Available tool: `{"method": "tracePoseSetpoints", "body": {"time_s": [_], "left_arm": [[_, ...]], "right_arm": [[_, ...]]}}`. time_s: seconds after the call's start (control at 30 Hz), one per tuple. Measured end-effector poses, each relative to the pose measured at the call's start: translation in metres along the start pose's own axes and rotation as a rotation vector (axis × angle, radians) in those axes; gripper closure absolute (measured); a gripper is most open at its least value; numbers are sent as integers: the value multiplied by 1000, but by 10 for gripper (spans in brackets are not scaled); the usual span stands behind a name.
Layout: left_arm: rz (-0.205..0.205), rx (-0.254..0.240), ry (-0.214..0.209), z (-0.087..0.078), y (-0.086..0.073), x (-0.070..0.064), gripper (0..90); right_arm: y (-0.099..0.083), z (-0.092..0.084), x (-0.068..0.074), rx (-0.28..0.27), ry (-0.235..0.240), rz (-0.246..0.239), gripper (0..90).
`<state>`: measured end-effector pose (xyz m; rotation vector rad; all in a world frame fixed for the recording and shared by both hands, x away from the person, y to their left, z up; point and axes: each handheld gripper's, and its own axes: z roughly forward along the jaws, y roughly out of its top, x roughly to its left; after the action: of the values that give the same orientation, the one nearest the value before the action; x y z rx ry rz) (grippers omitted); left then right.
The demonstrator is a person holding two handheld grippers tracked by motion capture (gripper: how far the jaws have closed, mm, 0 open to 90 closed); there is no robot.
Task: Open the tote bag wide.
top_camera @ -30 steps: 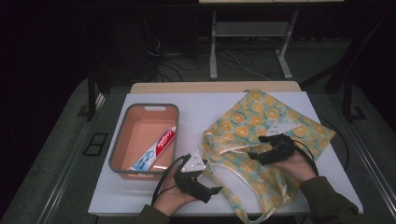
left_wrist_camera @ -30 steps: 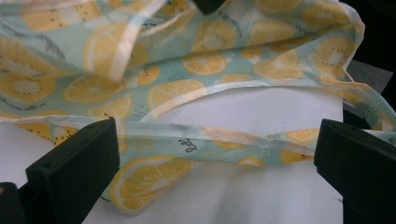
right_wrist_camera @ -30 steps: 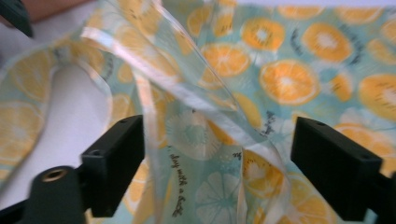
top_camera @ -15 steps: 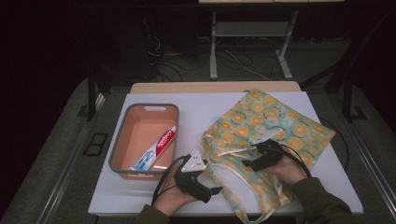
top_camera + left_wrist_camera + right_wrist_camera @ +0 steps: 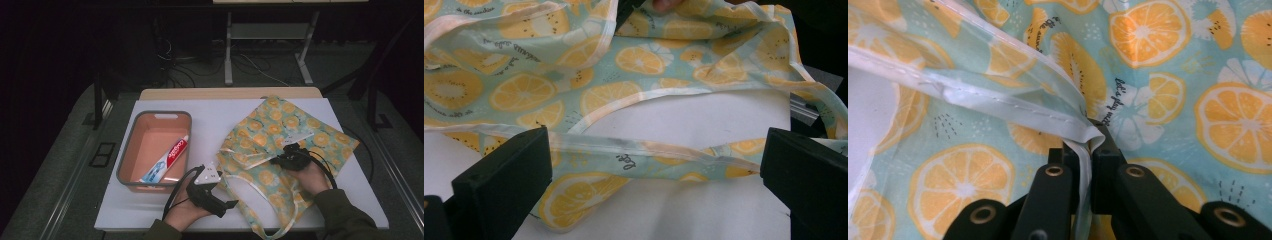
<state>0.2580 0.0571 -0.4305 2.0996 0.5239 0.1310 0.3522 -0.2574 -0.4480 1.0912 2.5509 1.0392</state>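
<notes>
A tote bag (image 5: 280,122) printed with orange slices lies on the right half of the white table (image 5: 210,117). My right gripper (image 5: 280,159) rests on the bag's middle. In the right gripper view it (image 5: 1088,142) is shut on the bag's white hem (image 5: 1048,117), which folds up between its jaws. My left gripper (image 5: 227,206) sits near the front edge, pointing at the bag's near corner. In the left gripper view it (image 5: 654,165) stands wide open, with a bag strap (image 5: 649,150) lying flat across the table between the jaws.
A salmon-coloured basin with a grey rim (image 5: 155,116) stands at the left of the table. A toothpaste tube (image 5: 167,160) lies in it. Cables trail from both grippers, and a table frame (image 5: 227,55) stands beyond the far edge.
My right gripper dipped toward the near edge over the bag, then came back a little with the hem pinched. The left hand has stayed put.
</notes>
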Motion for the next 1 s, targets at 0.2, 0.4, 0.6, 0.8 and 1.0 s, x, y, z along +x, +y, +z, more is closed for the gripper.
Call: {"method": "tracePoseSetpoints", "body": {"time_s": [0.2, 0.4, 0.6, 0.8, 1.0], "left_arm": [[-1, -2, 2, -1, 0, 0, 0], [0, 1, 1, 0, 0, 0, 0], [1, 3, 0, 0, 0, 1, 0], [-11, -16, -15, -3, 2, 2, 0], [-20, -42, -55, -7, 11, 4, 0]], "right_arm": [[7, -13, -2, -72, 8, 11, 882], [23, -34, -12, -183, 2, 62, 882], [36, -42, -24, -270, 7, 110, 882], [30, -34, -26, -234, 1, 112, 881], [29, -33, -25, -219, 1, 100, 881]]}}
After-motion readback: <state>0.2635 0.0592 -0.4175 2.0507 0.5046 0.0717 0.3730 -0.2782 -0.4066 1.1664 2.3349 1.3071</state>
